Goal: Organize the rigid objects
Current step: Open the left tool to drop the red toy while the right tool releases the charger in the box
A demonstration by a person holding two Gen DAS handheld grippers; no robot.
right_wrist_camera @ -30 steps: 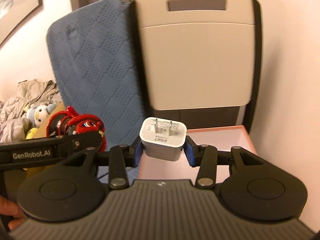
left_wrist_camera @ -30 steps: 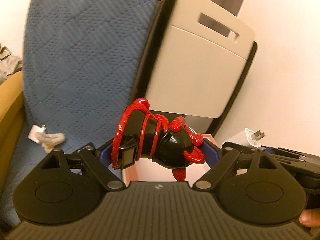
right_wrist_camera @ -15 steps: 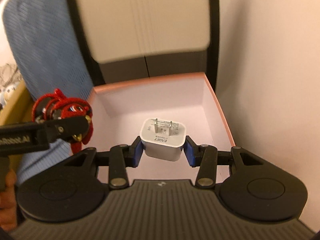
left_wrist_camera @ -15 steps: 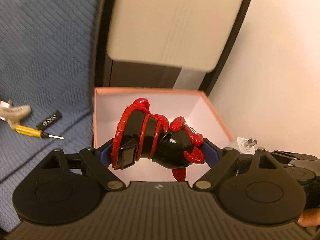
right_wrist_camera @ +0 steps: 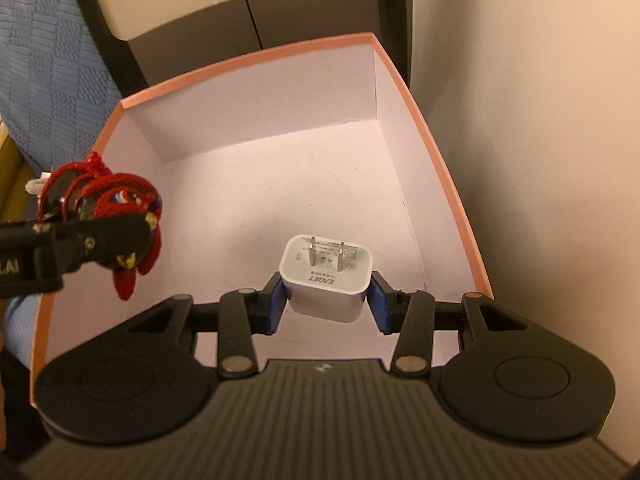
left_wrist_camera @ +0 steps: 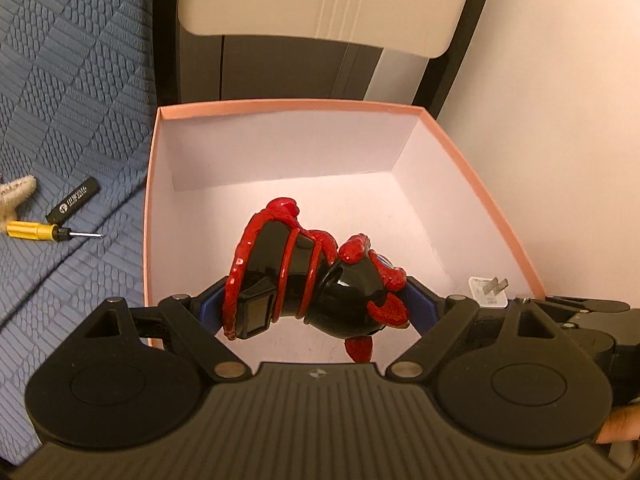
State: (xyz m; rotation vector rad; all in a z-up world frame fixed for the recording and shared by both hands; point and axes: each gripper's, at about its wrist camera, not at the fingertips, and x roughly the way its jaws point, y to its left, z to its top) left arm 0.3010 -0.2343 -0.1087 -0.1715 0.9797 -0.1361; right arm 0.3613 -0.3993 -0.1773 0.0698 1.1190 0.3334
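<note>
My left gripper (left_wrist_camera: 310,304) is shut on a black and red toy figure (left_wrist_camera: 304,280) and holds it above the open pink box (left_wrist_camera: 280,105). The toy also shows in the right wrist view (right_wrist_camera: 108,204), over the box's left wall. My right gripper (right_wrist_camera: 326,294) is shut on a white plug adapter (right_wrist_camera: 326,276), prongs up, above the box's white floor (right_wrist_camera: 280,184). The adapter peeks into the left wrist view (left_wrist_camera: 488,292) at the right. The box holds nothing else that I can see.
A blue quilted seat (left_wrist_camera: 72,100) lies left of the box. On it are a yellow-handled screwdriver (left_wrist_camera: 40,232), a black stick-shaped item (left_wrist_camera: 72,205) and a pale starfish-like object (left_wrist_camera: 14,196). A beige and black chair back (left_wrist_camera: 320,0) stands behind the box; a wall is at the right.
Both grippers have tilted down and moved forward over the pink box, each still holding its object. The view went from the chair backs to the box's inside.
</note>
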